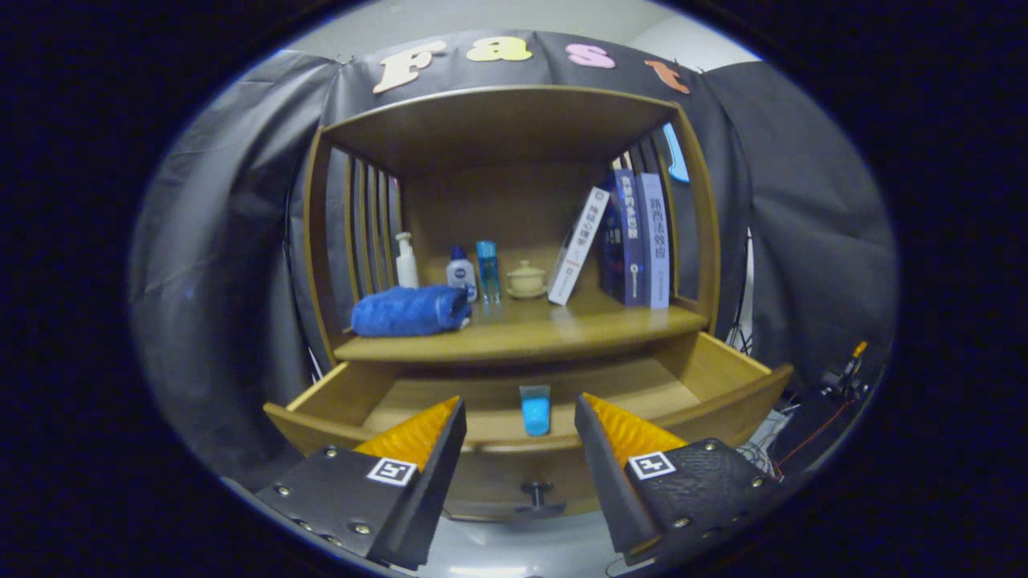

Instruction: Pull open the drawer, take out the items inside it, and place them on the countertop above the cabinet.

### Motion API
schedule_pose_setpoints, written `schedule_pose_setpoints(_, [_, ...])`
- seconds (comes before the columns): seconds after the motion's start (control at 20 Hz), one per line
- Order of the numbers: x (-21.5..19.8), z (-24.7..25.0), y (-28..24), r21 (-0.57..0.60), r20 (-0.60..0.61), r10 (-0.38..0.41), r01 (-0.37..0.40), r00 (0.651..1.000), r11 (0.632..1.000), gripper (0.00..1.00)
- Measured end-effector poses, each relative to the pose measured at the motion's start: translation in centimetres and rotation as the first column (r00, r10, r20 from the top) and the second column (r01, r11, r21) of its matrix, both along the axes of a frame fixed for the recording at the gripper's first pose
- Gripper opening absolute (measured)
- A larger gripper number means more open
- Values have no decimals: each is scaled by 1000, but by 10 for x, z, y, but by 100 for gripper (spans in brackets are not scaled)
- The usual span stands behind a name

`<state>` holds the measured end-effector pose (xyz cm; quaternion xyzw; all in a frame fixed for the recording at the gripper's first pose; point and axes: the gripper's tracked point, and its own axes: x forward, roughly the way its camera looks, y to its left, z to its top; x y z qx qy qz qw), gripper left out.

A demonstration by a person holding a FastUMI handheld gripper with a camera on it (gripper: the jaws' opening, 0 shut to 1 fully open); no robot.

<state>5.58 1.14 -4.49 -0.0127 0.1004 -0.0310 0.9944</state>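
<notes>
The wooden drawer (723, 401) of the cabinet stands pulled open below the countertop (530, 333). Inside it, near the front wall, lies a small blue item (535, 408), partly hidden by the drawer's front. The drawer's dark knob (536, 490) shows on the front panel below. My gripper (520, 413) is open, its fingers (426, 433) spread wide, hovering in front of and slightly above the drawer's front. The blue item sits just ahead, in line with the gap between the fingers. Nothing is held.
On the countertop rest a rolled blue towel (409, 311), a white pump bottle (405, 261), two small bottles (462, 273), a lidded cream cup (527, 279) and several books (634, 237), one leaning. Cables (835, 381) lie right of the cabinet.
</notes>
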Motion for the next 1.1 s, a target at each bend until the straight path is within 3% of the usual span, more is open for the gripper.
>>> schedule_pose_setpoints(0.2, [38, -2, -18, -22, -109, -114, 112, 988, 993, 81])
schedule_pose_setpoints(0.3, [55, -20, -27, -50, -228, -163, 155, 960, 987, 81])
schedule_pose_setpoints(0.4, [67, -35, -31, -90, -338, -182, 161, 923, 983, 81])
schedule_pose_setpoints(0.6, [93, -53, -26, -47, -427, -161, 156, 890, 987, 82])
schedule_pose_setpoints(0.95, [110, -109, -32, -62, -618, -183, 185, 764, 981, 82])
schedule_pose_setpoints(1.1, [107, -130, -40, -102, -681, -198, 176, 705, 979, 74])
